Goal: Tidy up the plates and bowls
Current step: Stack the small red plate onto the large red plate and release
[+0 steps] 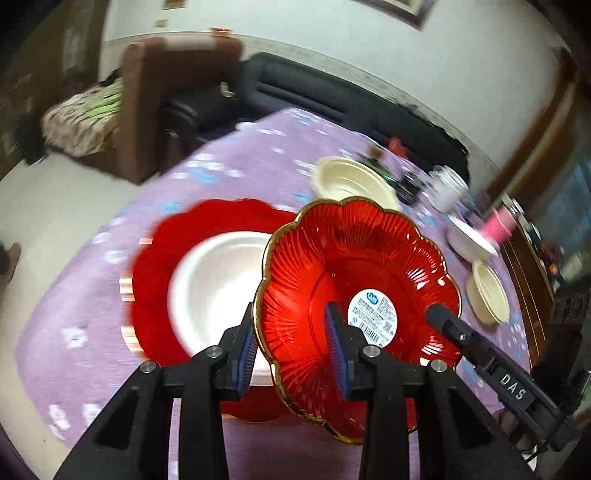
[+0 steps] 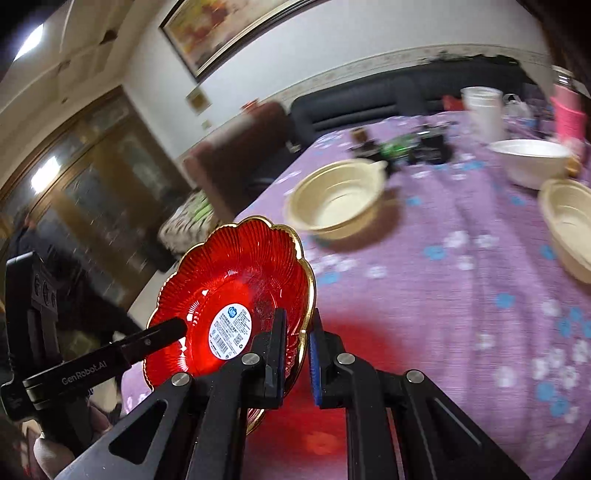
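A home living or dining room is shown. A dark sofa (image 1: 332, 99) and a brown armchair (image 1: 162, 96) are set against a white wall, where a framed painting (image 2: 221, 26) is hung. The tabletop (image 2: 443, 277) is covered by a purple flowered cloth, and a glass-fronted wooden cabinet (image 2: 96, 177) is seen to one side.

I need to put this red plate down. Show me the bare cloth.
Free: purple tablecloth between the near cream bowl, the right-edge cream bowl and the red glass plate. Crowded: the far end, around the white bowl, cup and dark clutter.
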Demonstrator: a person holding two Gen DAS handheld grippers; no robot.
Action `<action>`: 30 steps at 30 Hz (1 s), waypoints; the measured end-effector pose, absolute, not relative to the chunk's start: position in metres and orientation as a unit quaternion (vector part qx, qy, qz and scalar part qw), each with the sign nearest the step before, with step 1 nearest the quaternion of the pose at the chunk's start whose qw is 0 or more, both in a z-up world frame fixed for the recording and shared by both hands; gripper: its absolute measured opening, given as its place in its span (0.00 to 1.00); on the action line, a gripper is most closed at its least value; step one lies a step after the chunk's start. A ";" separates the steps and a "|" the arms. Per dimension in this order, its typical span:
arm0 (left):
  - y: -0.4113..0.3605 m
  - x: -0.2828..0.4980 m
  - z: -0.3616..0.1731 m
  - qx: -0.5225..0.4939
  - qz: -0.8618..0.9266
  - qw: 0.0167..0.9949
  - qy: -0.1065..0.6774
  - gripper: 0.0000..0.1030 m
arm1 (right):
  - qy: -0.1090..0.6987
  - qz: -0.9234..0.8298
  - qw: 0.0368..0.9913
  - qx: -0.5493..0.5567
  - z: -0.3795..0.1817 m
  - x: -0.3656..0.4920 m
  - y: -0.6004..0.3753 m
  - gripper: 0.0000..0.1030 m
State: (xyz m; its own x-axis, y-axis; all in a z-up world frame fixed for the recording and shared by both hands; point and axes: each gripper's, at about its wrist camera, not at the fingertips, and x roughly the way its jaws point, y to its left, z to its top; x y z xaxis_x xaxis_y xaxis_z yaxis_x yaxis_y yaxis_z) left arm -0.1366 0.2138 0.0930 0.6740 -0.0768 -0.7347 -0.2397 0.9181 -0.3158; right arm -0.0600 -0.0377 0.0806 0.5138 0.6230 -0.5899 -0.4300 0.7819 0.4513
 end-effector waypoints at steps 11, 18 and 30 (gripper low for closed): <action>0.274 -0.153 0.070 -0.234 0.084 0.879 0.407 0.32 | 0.427 0.325 0.840 0.081 0.059 -0.051 0.042 0.12; 0.272 -0.144 0.065 -0.211 0.092 0.881 0.412 0.34 | 0.430 0.315 0.843 0.069 0.055 -0.047 0.056 0.13; 0.265 -0.131 0.064 -0.197 0.089 0.884 0.415 0.44 | 0.422 0.294 0.856 0.049 0.059 -0.047 0.059 0.15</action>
